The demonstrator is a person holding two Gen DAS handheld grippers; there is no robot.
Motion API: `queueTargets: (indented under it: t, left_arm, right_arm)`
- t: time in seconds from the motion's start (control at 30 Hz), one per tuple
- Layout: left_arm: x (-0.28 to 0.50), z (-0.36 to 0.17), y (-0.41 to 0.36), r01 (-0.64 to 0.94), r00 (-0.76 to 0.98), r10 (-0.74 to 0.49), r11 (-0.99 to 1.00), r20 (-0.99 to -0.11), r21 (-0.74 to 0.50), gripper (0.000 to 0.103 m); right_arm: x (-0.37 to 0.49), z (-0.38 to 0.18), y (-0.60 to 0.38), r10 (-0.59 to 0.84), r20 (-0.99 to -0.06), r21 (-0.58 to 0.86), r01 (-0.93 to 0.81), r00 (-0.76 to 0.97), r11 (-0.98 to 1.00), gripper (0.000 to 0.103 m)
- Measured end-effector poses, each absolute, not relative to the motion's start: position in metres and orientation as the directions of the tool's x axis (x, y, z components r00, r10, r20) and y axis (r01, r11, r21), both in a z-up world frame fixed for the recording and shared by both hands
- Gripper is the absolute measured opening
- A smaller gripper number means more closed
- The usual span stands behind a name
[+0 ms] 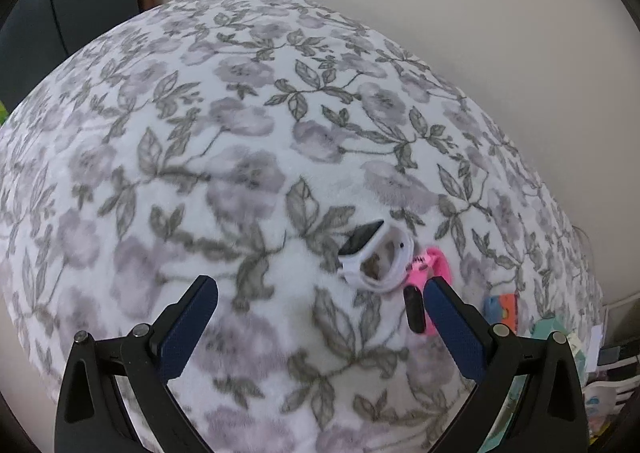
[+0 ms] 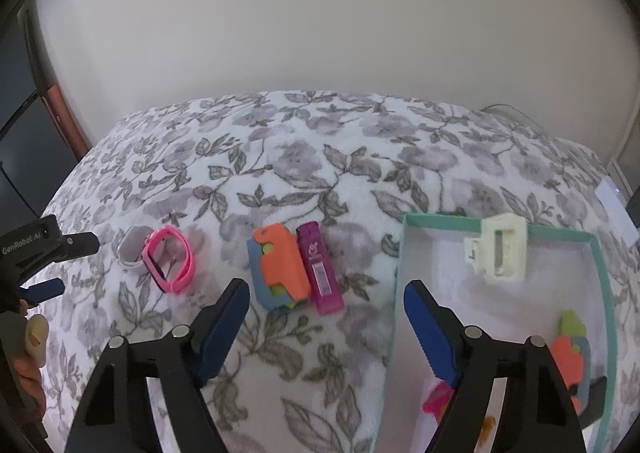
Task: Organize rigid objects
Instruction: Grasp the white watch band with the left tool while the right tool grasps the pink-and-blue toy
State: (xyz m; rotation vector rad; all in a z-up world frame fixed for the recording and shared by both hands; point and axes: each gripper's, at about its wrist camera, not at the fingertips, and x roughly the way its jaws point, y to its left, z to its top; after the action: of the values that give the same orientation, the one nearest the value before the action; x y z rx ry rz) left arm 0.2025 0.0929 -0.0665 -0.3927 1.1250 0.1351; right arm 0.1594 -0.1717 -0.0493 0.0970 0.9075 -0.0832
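Observation:
A white smartwatch [image 1: 376,255] and a pink smartwatch [image 1: 430,273] lie side by side on the floral blanket [image 1: 240,173]. My left gripper [image 1: 320,293] is open and empty just in front of them; its right finger is beside the pink watch. In the right wrist view the pink watch [image 2: 170,259] and white watch [image 2: 132,249] lie at left, an orange-and-blue toy [image 2: 280,273] and a purple lighter [image 2: 320,273] in the middle. My right gripper [image 2: 326,297] is open and empty, close to the lighter. The left gripper [image 2: 48,265] shows at the left edge.
A teal-rimmed box [image 2: 400,265] at right holds a cream hair claw [image 2: 498,249], another orange-and-blue toy [image 2: 568,357], a pink item [image 2: 436,401] and others partly hidden by my finger. A plain wall stands behind the blanket. Clutter lies off the blanket's right edge [image 1: 608,365].

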Motion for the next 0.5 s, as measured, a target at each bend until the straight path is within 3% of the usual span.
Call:
queueTargets:
  t: [0.07,0.2,0.27,0.4,0.5]
  left_arm:
    - [0.209,-0.071,0.093,-0.289,0.431,-0.083,0.931,-0.898,-0.225,0.102]
    - [0.222,-0.081,0.092,-0.268,0.429,-0.066,0.943,-0.901,-0.197,0.102]
    - [0.228,-0.085,0.089,-0.240,0.430,-0.055,0.955,-0.901,-0.173,0.102]
    - [0.237,-0.091,0.083,-0.190,0.433,-0.027,0.974,-0.901,-0.120,0.101]
    - [0.241,-0.095,0.077,-0.163,0.430,-0.008,0.983,-0.903,-0.085,0.089]
  right_arm:
    - [0.165,-0.052,-0.167,-0.019,-0.791,0.053,0.099,0.611,0.994,0.075]
    - [0.177,-0.064,-0.154,0.011,-0.804,0.056,0.058,0.595,0.997,0.075]
    - [0.182,-0.070,-0.149,0.022,-0.810,0.056,0.039,0.586,0.998,0.066]
    - [0.190,-0.083,-0.142,0.036,-0.822,0.061,0.026,0.568,0.998,0.065]
    - [0.194,-0.090,-0.136,0.037,-0.827,0.055,0.015,0.562,0.998,0.060]
